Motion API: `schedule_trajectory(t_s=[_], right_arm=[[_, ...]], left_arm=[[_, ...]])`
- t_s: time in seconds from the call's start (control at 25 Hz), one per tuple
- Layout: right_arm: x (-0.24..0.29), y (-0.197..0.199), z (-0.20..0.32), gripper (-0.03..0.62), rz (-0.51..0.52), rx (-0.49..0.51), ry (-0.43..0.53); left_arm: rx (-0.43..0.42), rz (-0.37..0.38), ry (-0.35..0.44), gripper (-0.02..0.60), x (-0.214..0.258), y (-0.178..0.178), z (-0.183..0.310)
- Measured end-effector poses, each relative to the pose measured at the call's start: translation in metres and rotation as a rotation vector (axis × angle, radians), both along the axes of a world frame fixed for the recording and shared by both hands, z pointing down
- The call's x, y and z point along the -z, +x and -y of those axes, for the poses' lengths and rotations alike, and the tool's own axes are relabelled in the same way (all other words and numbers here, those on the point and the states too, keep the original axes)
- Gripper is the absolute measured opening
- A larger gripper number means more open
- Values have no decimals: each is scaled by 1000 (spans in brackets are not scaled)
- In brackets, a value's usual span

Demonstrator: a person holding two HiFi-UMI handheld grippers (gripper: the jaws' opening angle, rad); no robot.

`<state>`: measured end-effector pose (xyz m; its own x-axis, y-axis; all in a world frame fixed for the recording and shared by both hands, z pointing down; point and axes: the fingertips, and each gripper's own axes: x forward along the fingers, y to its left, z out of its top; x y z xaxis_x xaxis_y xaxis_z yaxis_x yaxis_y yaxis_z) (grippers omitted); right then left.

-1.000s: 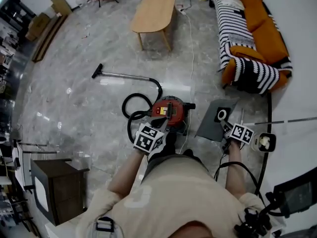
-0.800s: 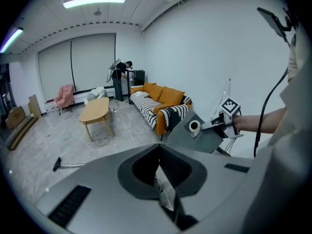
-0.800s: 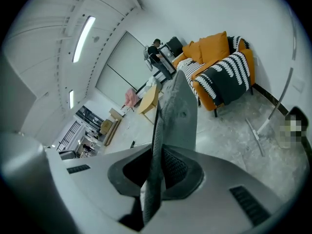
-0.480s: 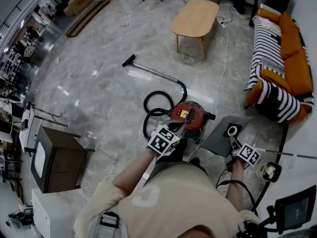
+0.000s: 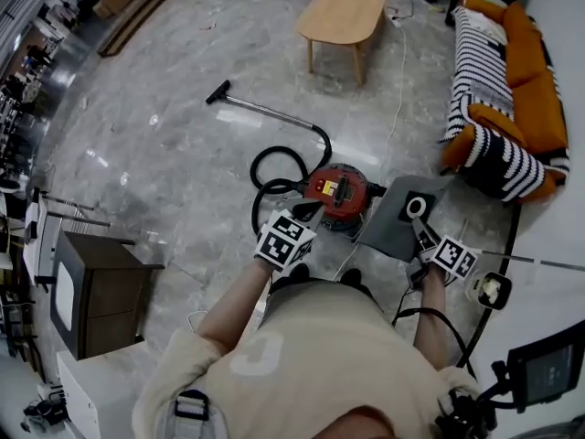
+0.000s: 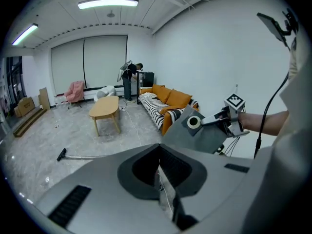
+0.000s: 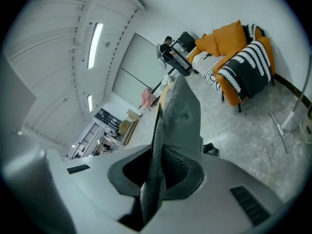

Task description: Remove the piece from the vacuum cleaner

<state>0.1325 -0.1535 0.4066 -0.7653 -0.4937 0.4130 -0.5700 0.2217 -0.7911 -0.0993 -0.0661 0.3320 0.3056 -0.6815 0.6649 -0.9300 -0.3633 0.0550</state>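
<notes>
Moved: left hand-held gripper (image 5: 305, 215) and right hand-held gripper (image 5: 422, 235) are lifting away from the vacuum cleaner (image 5: 340, 190).
Vacuum cleaner: sitting mid-frame on the floor (image 5: 183, 154).
Piece (image 5: 393, 229): hanging just right of it, looking detached.
Right: clamping the piece.
Left: closed, carrying nothing.
Next: probably setting the piece down clear.

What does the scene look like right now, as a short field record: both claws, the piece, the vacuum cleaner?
left claw: shut, nothing between its jaws
right claw: shut on one edge of the grey dust bag
grey dust bag: off the vacuum cleaner, held to its right, round collar showing
vacuum cleaner: red canister on the floor, black hose attached
</notes>
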Motion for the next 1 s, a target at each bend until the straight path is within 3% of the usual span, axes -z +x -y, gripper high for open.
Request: schedule_trajectory(t_s=[0.24, 0.72, 1.0], right_arm=[[22, -39, -13, 32, -73, 42, 49], [57, -139, -55, 32, -56, 52, 61], [78, -176, -72, 32, -101, 117, 114]], left_arm=[[-27, -76, 19, 3, 2, -25, -9], [-33, -145, 53, 3, 8, -127, -39], [-7, -203, 32, 3, 1, -152, -51]])
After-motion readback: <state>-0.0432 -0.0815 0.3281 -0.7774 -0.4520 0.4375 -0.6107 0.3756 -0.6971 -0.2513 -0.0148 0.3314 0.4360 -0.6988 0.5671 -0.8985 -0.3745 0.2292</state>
